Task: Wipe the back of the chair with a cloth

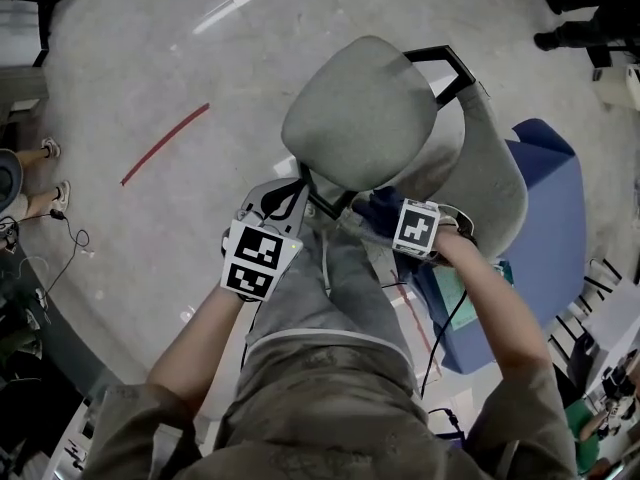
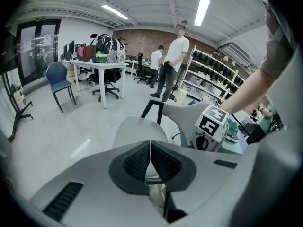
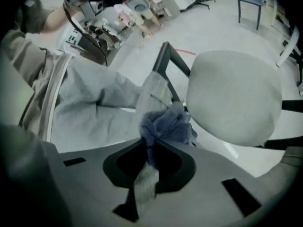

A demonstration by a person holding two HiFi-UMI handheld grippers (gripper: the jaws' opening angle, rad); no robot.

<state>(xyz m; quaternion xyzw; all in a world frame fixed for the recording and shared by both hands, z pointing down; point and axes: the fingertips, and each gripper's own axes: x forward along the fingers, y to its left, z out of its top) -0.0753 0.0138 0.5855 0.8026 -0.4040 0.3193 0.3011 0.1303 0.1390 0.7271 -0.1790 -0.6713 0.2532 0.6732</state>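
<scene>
A grey upholstered chair stands right in front of me, with one rounded pad (image 1: 360,113) nearest and a second grey panel (image 1: 490,178) behind it on a black frame (image 1: 445,63). My right gripper (image 1: 388,214) is shut on a bunched blue cloth (image 1: 376,206), held at the lower edge of the rounded pad (image 3: 232,98). In the right gripper view the cloth (image 3: 165,126) bulges out past the right gripper (image 3: 152,150). My left gripper (image 1: 290,193) sits by the black frame, left of the pad. Its pads (image 2: 137,162) are pressed together, with nothing held in the left gripper (image 2: 150,161).
A blue seat (image 1: 550,218) stands close behind the chair on the right. A red line (image 1: 165,143) and a cable (image 1: 65,248) lie on the floor. A person's feet (image 1: 45,153) show at the left. A table (image 2: 99,64) and people (image 2: 175,60) are farther off.
</scene>
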